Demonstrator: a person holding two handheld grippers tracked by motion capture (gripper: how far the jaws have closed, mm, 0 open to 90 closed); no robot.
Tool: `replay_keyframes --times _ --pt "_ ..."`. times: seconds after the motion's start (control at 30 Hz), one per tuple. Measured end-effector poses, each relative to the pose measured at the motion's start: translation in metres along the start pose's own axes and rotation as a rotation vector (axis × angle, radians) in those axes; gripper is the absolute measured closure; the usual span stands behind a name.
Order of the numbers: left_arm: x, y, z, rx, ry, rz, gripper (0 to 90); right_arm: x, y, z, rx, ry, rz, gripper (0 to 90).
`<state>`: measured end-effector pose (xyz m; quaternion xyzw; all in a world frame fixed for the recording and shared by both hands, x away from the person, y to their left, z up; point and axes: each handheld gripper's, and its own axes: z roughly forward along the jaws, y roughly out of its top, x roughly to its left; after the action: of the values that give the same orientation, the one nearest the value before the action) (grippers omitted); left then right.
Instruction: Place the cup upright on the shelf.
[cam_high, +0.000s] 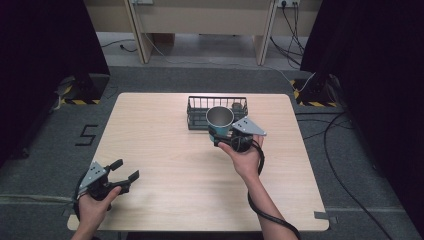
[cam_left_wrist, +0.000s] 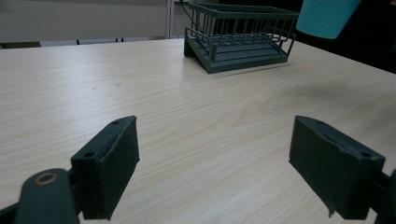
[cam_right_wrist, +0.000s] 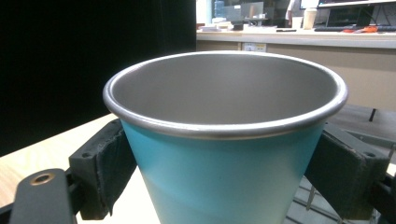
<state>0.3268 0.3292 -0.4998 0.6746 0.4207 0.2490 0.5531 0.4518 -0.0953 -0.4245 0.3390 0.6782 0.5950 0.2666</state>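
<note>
L hand (cam_high: 92, 209): nearest cam, bottom-left of high view, at table's near-left corner, wrapped round L gripper handle.
L gripper (cam_high: 125, 170): low over table near front-left edge, pointing fwd-right. Jaws spread wide, nothing btw them; bare wood shows in the gap in left gripper view (cam_left_wrist: 212, 161). Grey 3-cornered plate on top, cable trails off by the wrist.
Table (cam_high: 165, 165): light wood top, rounded corners, on grey carpet.
Rack (cam_high: 200, 116): dark wire basket w/ barred sides, back-centre of table. Seen farther off in left gripper view (cam_left_wrist: 240, 44), resting flat on the wood.
Cup (cam_high: 220, 121): teal outside, steel inside w/ rolled rim, upright, mouth up. Held in air, off the table; in high view it overlaps rack's near-right part, can't tell from that view if over or just in front of it. Teal base shows top-right in left gripper view (cam_left_wrist: 327, 17), above and right of rack. Right gripper view (cam_right_wrist: 224, 154): cup close up, looks empty inside.
R gripper (cam_high: 226, 138): centre of table, just right of mid. Jaws pinching cup from both sides below rim, pads touching teal wall in right gripper view (cam_right_wrist: 219, 186). Grey plate on top.
R hand (cam_high: 245, 160): palm up under R gripper, forearm comes in from bottom, cable loops round the arm.
Bkgd: black curtains L and R, wood bench legs and floor cables behind table.
</note>
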Motion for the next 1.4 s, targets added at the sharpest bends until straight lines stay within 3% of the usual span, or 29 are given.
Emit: replay_keyframes --times 1.4 --pt "0.0 0.0 0.0 -0.002 -0.002 0.0 15.4 -0.032 0.034 0.034 -0.02 -0.08 0.028 15.6"
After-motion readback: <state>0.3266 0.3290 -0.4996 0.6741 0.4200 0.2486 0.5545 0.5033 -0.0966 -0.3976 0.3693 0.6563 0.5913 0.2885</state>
